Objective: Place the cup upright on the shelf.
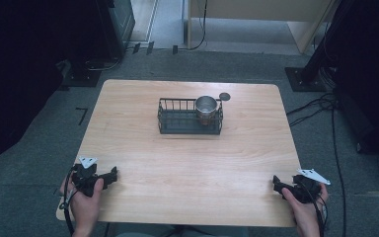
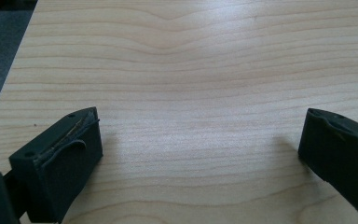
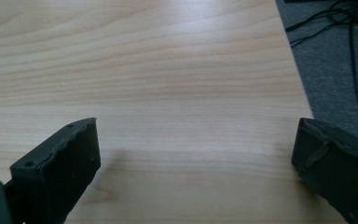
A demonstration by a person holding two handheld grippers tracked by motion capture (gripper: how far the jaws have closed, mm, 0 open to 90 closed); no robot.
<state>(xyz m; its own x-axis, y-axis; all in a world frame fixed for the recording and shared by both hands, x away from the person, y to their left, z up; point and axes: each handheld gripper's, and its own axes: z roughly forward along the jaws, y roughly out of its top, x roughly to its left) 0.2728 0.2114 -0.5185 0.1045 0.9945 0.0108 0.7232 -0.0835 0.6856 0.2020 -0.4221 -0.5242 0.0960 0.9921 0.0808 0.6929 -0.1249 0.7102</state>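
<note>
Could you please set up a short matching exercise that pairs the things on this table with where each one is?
Things:
1. metal cup
2. wire basket
3. dark round disc
4. left hand-held gripper

Places:
A. near left corner of the table, jaws open
B. inside the basket's right end
C. on the table beyond the basket's right end
D. middle of the table's far half

Pairs: 1-B, 2-D, 3-C, 4-A

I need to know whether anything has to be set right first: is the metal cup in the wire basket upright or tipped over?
Upright. The metal cup stands at the right end of the wire basket with its round mouth facing up.
</note>
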